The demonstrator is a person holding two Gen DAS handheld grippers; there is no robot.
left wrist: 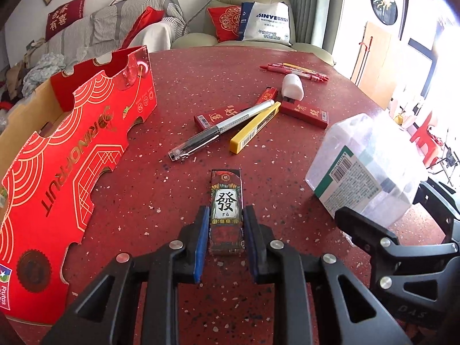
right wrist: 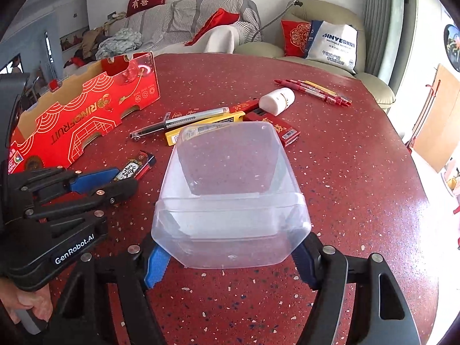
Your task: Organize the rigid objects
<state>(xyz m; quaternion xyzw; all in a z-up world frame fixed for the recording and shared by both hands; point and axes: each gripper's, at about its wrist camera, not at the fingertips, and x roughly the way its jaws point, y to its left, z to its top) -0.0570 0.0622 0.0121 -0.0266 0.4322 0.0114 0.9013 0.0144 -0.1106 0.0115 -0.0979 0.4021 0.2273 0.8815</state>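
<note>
My left gripper [left wrist: 225,215] is shut on a small mahjong-print box [left wrist: 226,201], its blue pads on the box's long sides low over the red speckled table [left wrist: 201,86]. The right wrist view shows this gripper [right wrist: 125,179] and box [right wrist: 130,169] at the left. My right gripper [right wrist: 230,253] is shut on a clear plastic container [right wrist: 230,189], pads pressing its rim end; the container is tilted with its base pointing away. In the left wrist view the container [left wrist: 365,166] shows a printed label, with the right gripper [left wrist: 385,204] around it.
An open red cardboard fruit box [left wrist: 72,158] stands at the left. Mid-table lie a clear pen [left wrist: 218,128], a yellow box [left wrist: 254,128], flat red boxes [left wrist: 304,112], a white bottle [left wrist: 293,86] and red pens [left wrist: 296,72]. Sofa and armchair stand beyond the far edge.
</note>
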